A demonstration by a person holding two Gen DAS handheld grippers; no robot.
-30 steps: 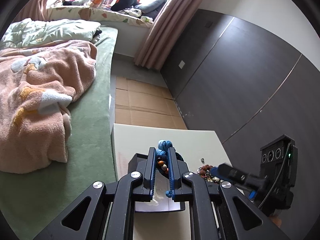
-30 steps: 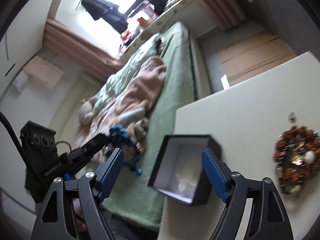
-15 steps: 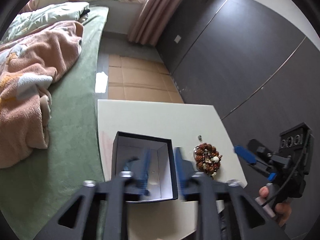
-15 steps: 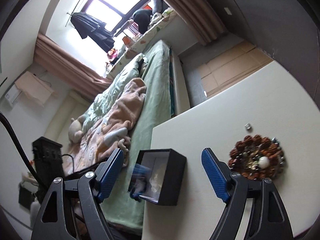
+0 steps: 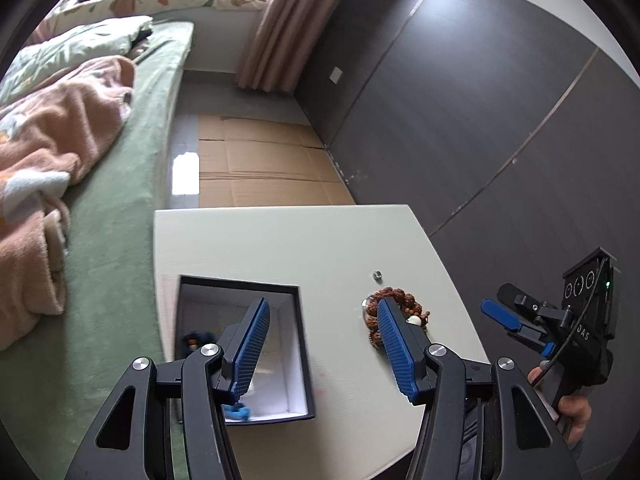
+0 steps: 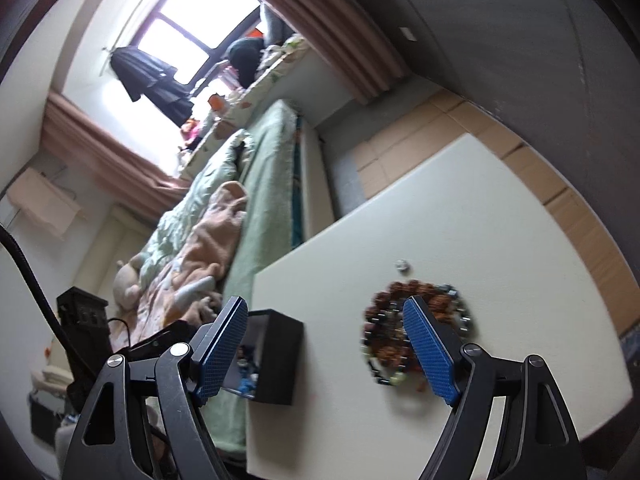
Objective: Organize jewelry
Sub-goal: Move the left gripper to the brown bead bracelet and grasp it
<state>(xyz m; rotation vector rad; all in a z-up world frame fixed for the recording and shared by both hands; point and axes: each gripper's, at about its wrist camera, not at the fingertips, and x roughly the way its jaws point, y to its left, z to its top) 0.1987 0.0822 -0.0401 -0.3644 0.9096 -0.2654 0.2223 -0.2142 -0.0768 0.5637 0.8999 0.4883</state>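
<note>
The coiled brown wooden-bead bracelet pile (image 6: 416, 332) lies on the pale counter (image 6: 500, 216) directly ahead of the right tool (image 6: 326, 350), nearer it than the left tool (image 5: 320, 346). Both tools are spread wide and empty. The black open box (image 5: 240, 344), well left of the pile, holds a blue beaded piece (image 5: 196, 340).

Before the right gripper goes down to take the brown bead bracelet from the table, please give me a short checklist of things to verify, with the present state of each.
1. Right gripper open and holding nothing: ok.
2. Left gripper open and holding nothing: ok.
3. Blue bead jewelry lies inside the black box: ok.
4. Brown bead bracelet lies on the table, apart from the box: ok.
5. Bracelet is centred between the right fingers: not ok, it sits toward the right finger.
6. Small ring is clear of the bracelet: ok.
</note>
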